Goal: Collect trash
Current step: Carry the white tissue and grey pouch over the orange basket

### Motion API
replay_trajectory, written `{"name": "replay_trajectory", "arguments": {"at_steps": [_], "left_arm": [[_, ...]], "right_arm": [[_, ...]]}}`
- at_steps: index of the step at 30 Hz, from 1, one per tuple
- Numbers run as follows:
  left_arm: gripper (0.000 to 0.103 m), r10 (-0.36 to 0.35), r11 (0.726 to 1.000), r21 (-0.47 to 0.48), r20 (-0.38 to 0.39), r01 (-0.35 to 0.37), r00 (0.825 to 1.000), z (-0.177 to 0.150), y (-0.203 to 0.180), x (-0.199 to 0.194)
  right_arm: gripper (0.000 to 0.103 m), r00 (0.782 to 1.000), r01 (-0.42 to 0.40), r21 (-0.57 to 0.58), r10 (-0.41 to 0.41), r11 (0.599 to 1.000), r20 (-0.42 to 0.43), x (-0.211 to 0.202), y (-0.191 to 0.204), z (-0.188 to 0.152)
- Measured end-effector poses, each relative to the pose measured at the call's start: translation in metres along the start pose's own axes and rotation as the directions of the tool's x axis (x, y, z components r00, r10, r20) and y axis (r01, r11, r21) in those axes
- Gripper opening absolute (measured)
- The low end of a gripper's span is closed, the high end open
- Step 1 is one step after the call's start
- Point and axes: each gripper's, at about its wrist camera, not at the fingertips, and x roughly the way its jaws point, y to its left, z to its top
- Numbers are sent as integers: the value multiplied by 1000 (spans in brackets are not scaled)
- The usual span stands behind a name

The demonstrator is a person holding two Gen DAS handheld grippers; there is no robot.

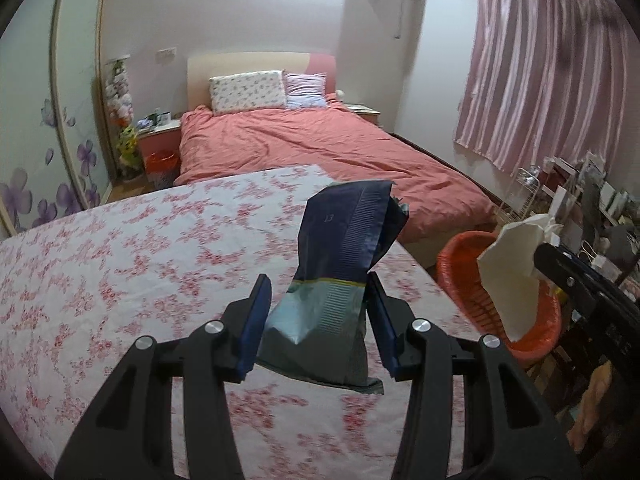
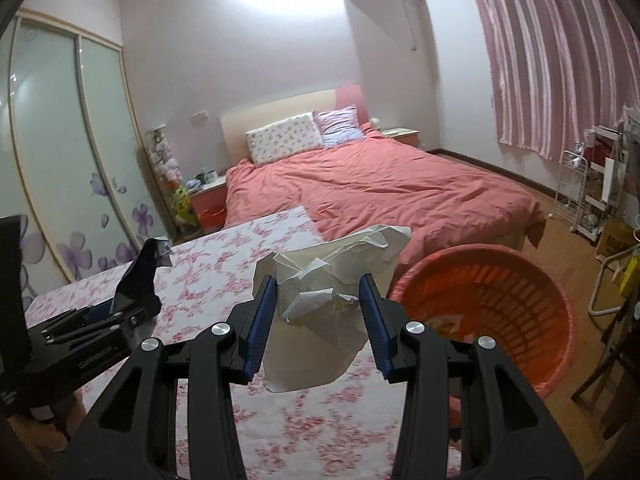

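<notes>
Trash items are two: a dark blue snack wrapper (image 1: pixel 340 276) standing between my left gripper's (image 1: pixel 318 320) fingers above the floral tablecloth (image 1: pixel 120 264), and a crumpled white paper (image 2: pixel 324 308) between my right gripper's (image 2: pixel 320 320) fingers, lifted near the orange basket (image 2: pixel 532 320). Both sets of fingers look spread about as wide as their loads, apparently pinching them, though contact at the pads is not clear. Basket sits beside the table, before the pink bed (image 2: pixel 400 184).
</notes>
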Motion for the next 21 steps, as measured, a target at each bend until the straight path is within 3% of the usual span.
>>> {"name": "replay_trajectory", "arguments": {"at_steps": [21], "left_arm": [[47, -92, 989, 112, -11, 93, 996, -4, -93, 14]], "right_arm": [[43, 995, 93, 105, -97, 990, 35, -10, -63, 0]]}}
